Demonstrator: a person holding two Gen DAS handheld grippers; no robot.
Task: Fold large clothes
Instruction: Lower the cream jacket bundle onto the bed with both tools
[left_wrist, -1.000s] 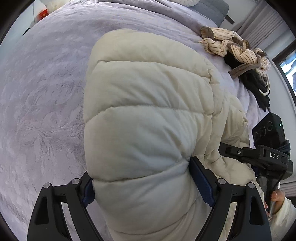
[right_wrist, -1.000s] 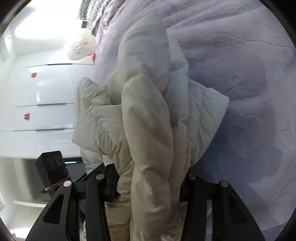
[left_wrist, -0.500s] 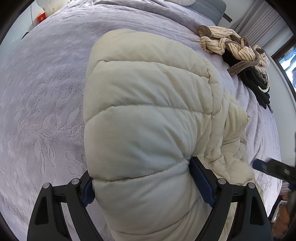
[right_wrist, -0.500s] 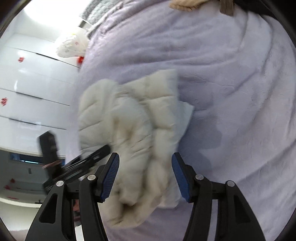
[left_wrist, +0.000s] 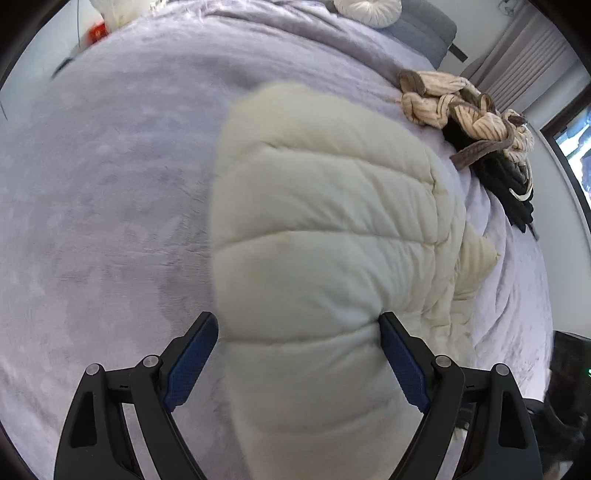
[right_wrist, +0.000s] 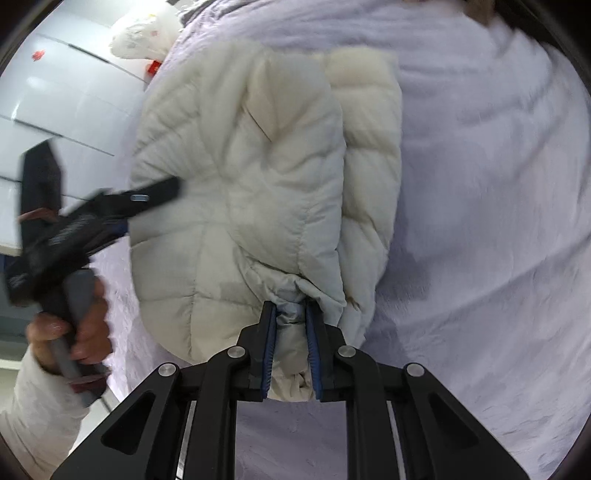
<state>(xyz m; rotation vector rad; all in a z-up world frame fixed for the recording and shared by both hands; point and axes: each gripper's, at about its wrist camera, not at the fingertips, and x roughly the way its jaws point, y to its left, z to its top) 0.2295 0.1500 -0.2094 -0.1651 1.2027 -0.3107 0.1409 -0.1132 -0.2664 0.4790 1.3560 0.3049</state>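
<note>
Jaws are clamped by the right gripper (right_wrist: 290, 314) on the cream puffer jacket (right_wrist: 240, 177), ballooning toward twelve o'clock; the left gripper (left_wrist: 299, 332) is spread wide around it. No writing is legible.

Soft, even daylight, faint shadows — strong fisheye bending with dark corners, motion blur smearing both views.

From the left wrist we look forward along the left gripper (left_wrist: 298, 332), close above the cream puffer jacket (left_wrist: 332, 229), across the lavender bed (left_wrist: 110, 184) toward the headboard end. From the right wrist we look along the right gripper (right_wrist: 290, 317), just as near, toward white cabinets (right_wrist: 55, 92). Both views share the jacket and bed; the right view also catches the left gripper (right_wrist: 147, 195).
</note>
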